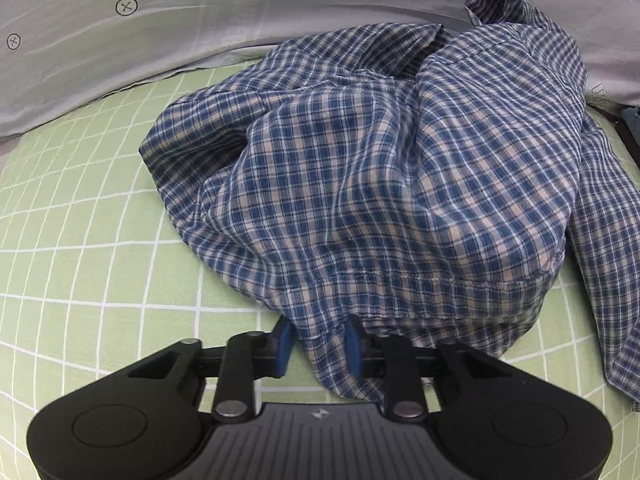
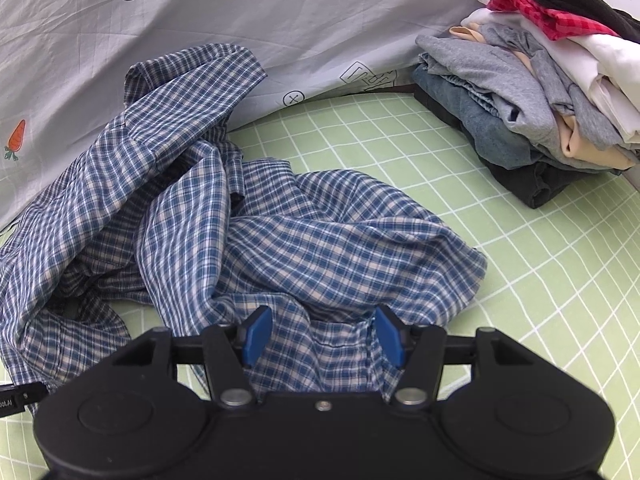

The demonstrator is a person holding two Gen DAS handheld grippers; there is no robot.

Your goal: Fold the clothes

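The left wrist view is taken from just behind the left gripper (image 1: 318,346), steeply downward and forward, very near the green checked sheet (image 1: 80,264); the blue plaid shirt (image 1: 360,184) fills the middle and right. The right wrist view is taken from behind the right gripper (image 2: 320,338), also tilted downward and close to the bed, with the shirt (image 2: 240,248) at centre and left. A stack of folded clothes (image 2: 532,92) is seen only there, at far right. The shirt, the sheet and the grey printed cloth (image 1: 100,40) behind are shared.
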